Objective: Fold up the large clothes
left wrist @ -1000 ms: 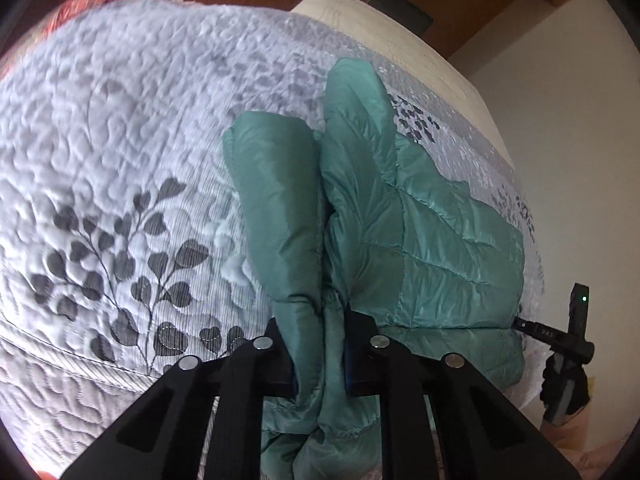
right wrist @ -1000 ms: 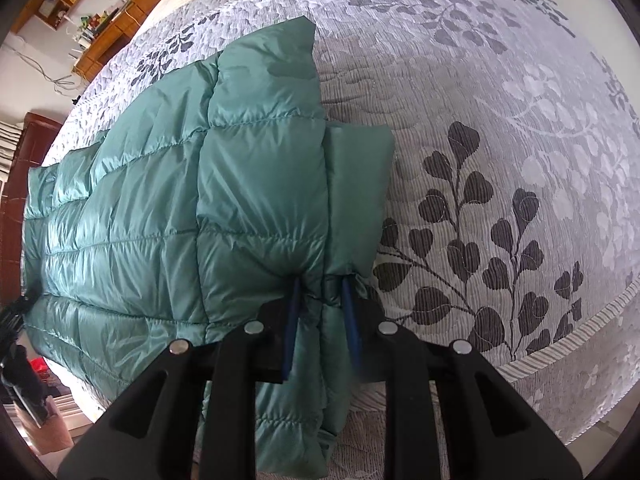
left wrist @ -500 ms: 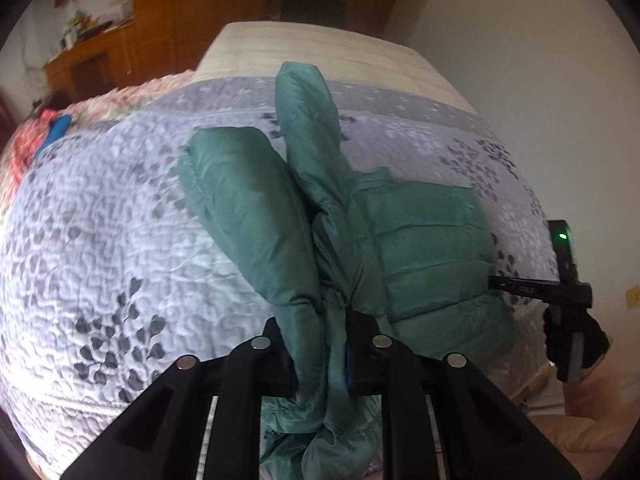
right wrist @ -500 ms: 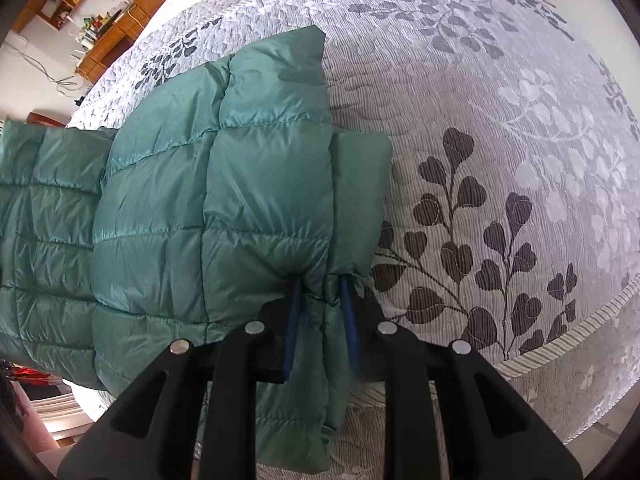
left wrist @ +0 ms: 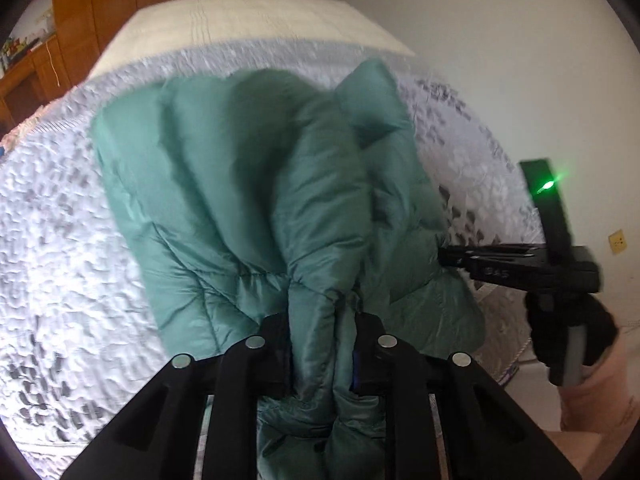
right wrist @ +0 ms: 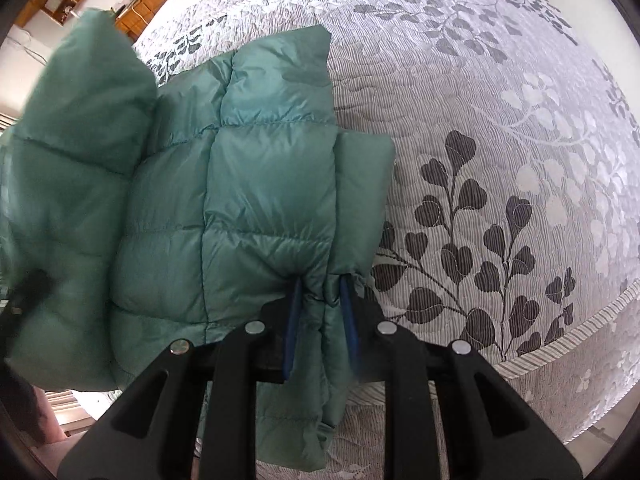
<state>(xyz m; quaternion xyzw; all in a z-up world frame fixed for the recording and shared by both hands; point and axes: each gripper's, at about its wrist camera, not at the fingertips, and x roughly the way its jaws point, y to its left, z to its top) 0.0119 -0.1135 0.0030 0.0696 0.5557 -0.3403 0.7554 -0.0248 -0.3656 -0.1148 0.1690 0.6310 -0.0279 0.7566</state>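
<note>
A green quilted puffer jacket lies on a grey-white bed cover with a dark leaf print. My left gripper is shut on a bunched edge of the jacket and holds that end lifted and folded over toward the right. My right gripper is shut on the jacket edge near the bed's front edge. It also shows in the left wrist view, clamped on the jacket's right side. The lifted part of the jacket hangs at the left of the right wrist view, blurred.
The leaf-print bed cover stretches right of the jacket, its striped border at the front edge. A beige mattress end and wooden furniture are beyond. A white wall with a socket stands on the right.
My left gripper has carried its end of the jacket up and across toward my right gripper, doubling the jacket over. My right gripper has stayed in place, still clamped.
</note>
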